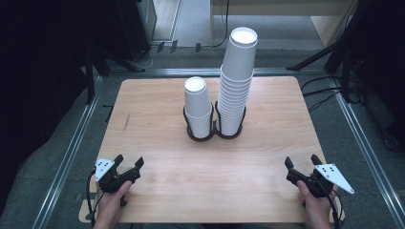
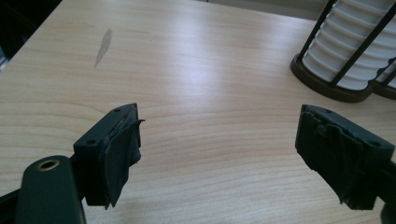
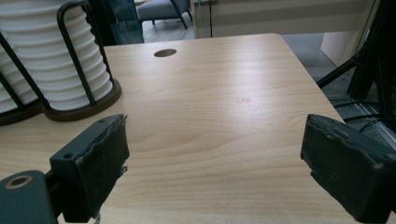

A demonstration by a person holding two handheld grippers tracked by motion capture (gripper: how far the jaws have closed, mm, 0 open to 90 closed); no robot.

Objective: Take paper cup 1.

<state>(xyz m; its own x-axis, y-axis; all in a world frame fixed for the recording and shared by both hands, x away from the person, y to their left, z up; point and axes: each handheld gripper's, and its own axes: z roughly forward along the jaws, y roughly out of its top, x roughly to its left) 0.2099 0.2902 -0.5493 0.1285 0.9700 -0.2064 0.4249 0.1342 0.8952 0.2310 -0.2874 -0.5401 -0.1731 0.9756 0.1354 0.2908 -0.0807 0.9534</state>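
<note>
1. The cup holder, a dark two-ring wire stand, sits near the middle of the table, slightly toward its far edge. I use it as the landmark.
2. In the holder's left ring stands the short stack of paper cups; in its right ring, touching it side by side, stands the tall stack of paper cups, which rises well above the short one. Both stacks are upright.
3. Judging from how things lie, the work on the cups has not begun, or a cycle has closed: no cup is out of the holder, none lies on the table, and neither tool is near a stack. Any moving of cups between the stacks is yet to come.
4. The left gripper is well on the near side of the holder and to its left, at the table's near-left corner. Its jaws stand apart with nothing between them; in the left gripper view only bare wood lies between the pads, and the holder's base is up at the right.
5. The right gripper mirrors it, well on the near side of the holder and to its right, jaws apart and empty, aimed toward the far edge.
6. Each hand grips its tool from behind, the left hand and the right hand low at the near edge, forearms coming in from the person's side.
</note>
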